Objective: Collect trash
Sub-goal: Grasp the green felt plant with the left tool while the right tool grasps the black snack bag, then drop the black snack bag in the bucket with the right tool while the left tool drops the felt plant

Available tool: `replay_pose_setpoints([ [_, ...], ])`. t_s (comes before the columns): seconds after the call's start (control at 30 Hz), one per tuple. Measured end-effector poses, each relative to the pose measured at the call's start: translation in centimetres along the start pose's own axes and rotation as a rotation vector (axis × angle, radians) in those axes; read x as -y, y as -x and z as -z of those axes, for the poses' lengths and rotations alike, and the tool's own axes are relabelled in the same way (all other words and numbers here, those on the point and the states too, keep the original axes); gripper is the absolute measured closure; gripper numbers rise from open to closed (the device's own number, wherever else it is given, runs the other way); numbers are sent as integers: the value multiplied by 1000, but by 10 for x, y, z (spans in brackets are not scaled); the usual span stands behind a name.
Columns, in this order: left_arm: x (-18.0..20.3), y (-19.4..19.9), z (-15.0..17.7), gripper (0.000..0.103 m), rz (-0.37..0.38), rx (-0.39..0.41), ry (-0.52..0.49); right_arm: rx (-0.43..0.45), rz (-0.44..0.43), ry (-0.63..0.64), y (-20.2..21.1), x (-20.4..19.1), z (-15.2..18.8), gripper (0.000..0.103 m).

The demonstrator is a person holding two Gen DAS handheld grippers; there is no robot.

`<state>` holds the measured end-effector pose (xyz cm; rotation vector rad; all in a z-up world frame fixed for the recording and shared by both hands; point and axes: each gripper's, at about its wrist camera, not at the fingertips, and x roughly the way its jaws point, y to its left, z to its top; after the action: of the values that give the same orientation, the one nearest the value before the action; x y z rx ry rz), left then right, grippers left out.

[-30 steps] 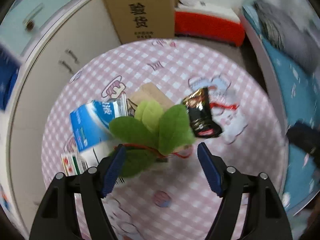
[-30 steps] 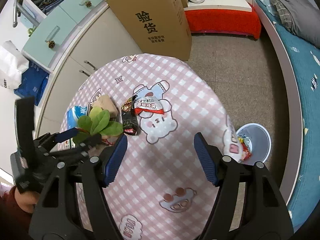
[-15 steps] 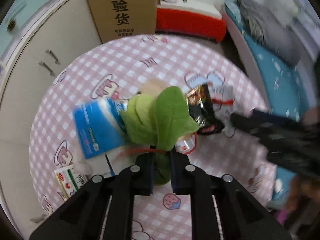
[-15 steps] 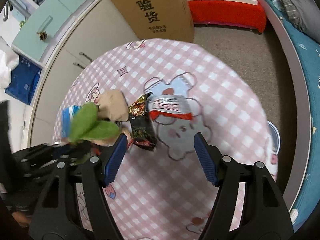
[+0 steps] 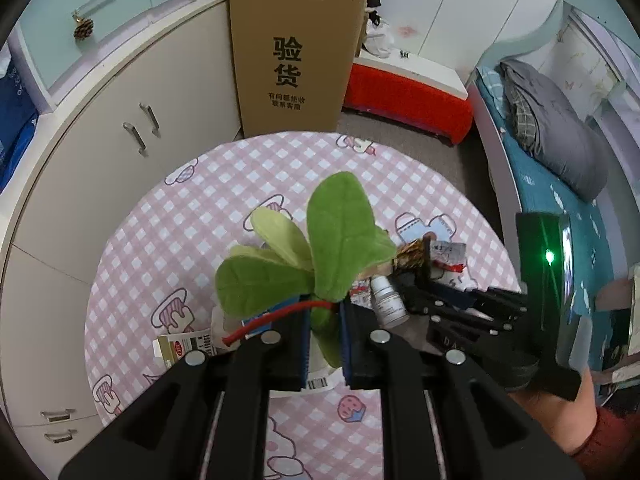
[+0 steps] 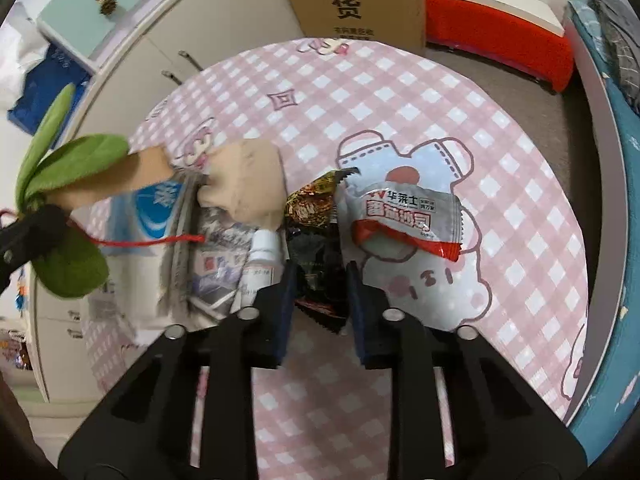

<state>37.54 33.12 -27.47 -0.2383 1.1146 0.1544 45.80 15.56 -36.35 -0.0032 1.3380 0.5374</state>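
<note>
A: The left gripper point(image 5: 324, 332) has its jaws clamped on the stem of the leaf bundle point(image 5: 320, 248), lifted at mid-frame in the left view. A red string point(image 5: 276, 316) trails from it toward the papers at lower left.

B: In the right view the string reaches the paper pile point(image 6: 208, 248); it may snag and drag that along.

A: The right gripper point(image 6: 320, 280) has its jaws closed around the black wrapper point(image 6: 316, 256), centre frame, on the table point(image 6: 400, 80).

B: The bottle point(image 6: 260, 260) and white packet point(image 6: 404, 216) lie just beside it. A crooked lift could knock either, or the slick foil may slip.
</note>
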Motion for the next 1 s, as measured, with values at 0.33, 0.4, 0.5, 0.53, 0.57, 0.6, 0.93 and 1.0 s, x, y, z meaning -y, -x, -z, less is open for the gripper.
replay_pose_setpoints([
  [0.33, 64, 46, -18, 91, 45, 122, -10, 127, -166, -67, 94, 32, 10, 84],
  [0.4, 85, 54, -22, 92, 62, 142, -22, 166, -161, -88, 121, 51, 13, 84],
  [0.5, 129, 62, -27, 92, 98, 161, -55, 208, -139, -121, 154, 82, 22, 84],
  [0.53, 141, 62, -27, 92, 106, 162, -68, 222, -128, -133, 164, 94, 26, 84],
  [0.57, 157, 63, -27, 92, 117, 164, -81, 234, -116, -147, 176, 109, 31, 84],
  [0.6, 172, 63, -27, 91, 130, 162, -94, 246, -104, -164, 187, 123, 36, 84],
  [0.93, 328, 40, -11, 91, 232, 98, -240, 301, -1, -302, 253, 245, 95, 84],
  [1.0, 350, 32, -7, 91, 239, 76, -262, 295, 5, -323, 258, 266, 103, 84],
])
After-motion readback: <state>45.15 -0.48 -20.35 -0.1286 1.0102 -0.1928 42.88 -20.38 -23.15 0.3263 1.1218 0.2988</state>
